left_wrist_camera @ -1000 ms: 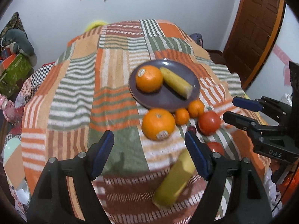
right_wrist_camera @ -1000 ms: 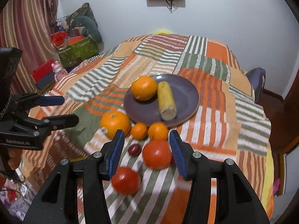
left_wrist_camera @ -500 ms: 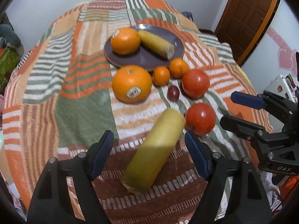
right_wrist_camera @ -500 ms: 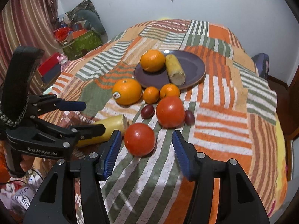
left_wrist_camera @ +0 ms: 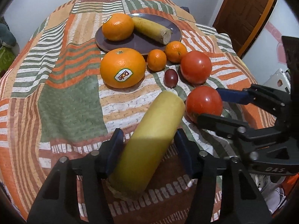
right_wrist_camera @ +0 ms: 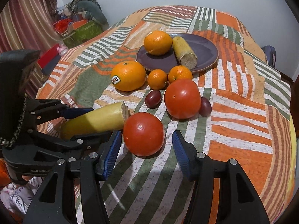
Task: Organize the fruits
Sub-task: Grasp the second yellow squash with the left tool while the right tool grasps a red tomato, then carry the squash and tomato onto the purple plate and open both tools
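- Left gripper: jaws set on either side of the yellow banana piece; both blue pads appear to press against its sides, so the piece is gripped. It lies near the front edge of the patchwork-covered table, cut end pointing toward the plate.
- Right gripper: jaws open, one on either side of the near tomato, with a gap visible at each pad. The tomato rests on the cloth.
- Near tomato: just beside the cut end of the gripped banana piece; whether they touch cannot be told.
- Far tomato: on the cloth toward the table centre, with one dark grape on its left and a second grape at its right.
- Large stickered orange: on the cloth, just beside the near rim of the purple plate.
- Two small mandarins: side by side at the plate's near rim.
- Plate contents: one orange and a second banana piece, touching each other.
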Tool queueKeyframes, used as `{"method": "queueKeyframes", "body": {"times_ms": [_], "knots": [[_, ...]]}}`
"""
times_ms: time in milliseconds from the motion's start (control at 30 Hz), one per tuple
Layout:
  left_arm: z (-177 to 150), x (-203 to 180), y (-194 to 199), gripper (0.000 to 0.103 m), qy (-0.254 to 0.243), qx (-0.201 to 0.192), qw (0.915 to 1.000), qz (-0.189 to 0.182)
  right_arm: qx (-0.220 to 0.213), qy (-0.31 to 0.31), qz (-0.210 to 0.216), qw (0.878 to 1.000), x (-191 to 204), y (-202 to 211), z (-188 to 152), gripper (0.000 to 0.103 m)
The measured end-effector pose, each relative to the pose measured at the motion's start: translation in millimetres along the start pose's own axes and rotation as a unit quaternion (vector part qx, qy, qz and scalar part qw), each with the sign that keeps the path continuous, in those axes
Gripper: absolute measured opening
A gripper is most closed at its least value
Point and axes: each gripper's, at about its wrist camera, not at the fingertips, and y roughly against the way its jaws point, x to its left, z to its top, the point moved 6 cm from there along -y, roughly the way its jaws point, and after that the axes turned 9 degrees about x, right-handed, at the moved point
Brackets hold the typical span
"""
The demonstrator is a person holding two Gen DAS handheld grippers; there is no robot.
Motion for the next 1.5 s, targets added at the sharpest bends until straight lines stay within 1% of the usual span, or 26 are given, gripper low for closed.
{"method": "queueKeyframes", "body": {"times_ms": [67, 233, 300, 333, 400, 433, 633, 767, 867, 967, 1167, 1300, 1500], "knots": [[1.2, 0.6, 0.2, 0.055, 0.003, -0.002, 1.0000, -0.002, 0.001, -0.004, 0.004, 1.000, -1.0, -2.3, 0.3, 0.053], [1.5, 2.6, 4.9, 0.044, 0.013, -0.006, 0.9998, -0.014, 0.001, -0.011, 0.012, 1.000, -2.1, -6.2, 1.1, 0.053], [0.5, 3.1, 6.8, 0.042, 0.017, -0.007, 0.9997, -0.016, 0.002, -0.008, 0.016, 1.000, -0.7, -7.3, 2.0, 0.053], [0.0, 3.8, 7.6, 0.042, 0.021, -0.008, 0.9996, -0.016, 0.001, -0.007, 0.017, 1.000, 0.0, -7.3, 2.2, 0.052], [-0.8, 5.0, 7.6, 0.042, 0.023, -0.009, 0.9996, -0.015, 0.000, -0.005, 0.019, 1.000, 1.2, -7.8, 2.6, 0.044], [-1.2, 5.1, 7.1, 0.042, 0.024, -0.008, 0.9996, -0.016, 0.001, -0.004, 0.019, 1.000, 1.6, -8.4, 2.3, 0.042], [2.5, 3.1, 1.3, 0.042, 0.017, -0.002, 0.9998, -0.008, -0.001, -0.010, 0.024, 1.000, 0.1, -6.4, 1.9, 0.042], [6.0, 5.6, 2.3, 0.041, 0.031, -0.006, 0.9993, -0.022, -0.002, -0.013, 0.025, 1.000, -0.7, -3.2, -0.3, 0.042], [6.0, 6.5, 7.0, 0.039, 0.035, -0.008, 0.9991, -0.023, -0.005, -0.013, 0.025, 1.000, -1.8, 0.9, -1.1, 0.042], [7.4, 6.6, 16.2, 0.038, 0.030, -0.017, 0.9992, -0.019, -0.010, -0.012, 0.025, 1.000, -2.5, 4.8, -1.0, 0.042], [18.2, 10.3, 39.3, 0.037, 0.034, -0.048, 0.9981, -0.018, -0.015, -0.019, 0.021, 0.999, -7.2, 9.2, 1.2, 0.042], [30.5, 8.2, 53.0, 0.037, 0.028, -0.068, 0.9971, -0.019, -0.033, -0.019, 0.014, 0.999, -12.3, 20.2, 7.5, 0.042], [50.9, 9.6, 66.4, 0.037, 0.027, -0.089, 0.9954, -0.020, -0.053, -0.039, 0.006, 0.998, -27.9, 32.7, 18.3, 0.042]]}}
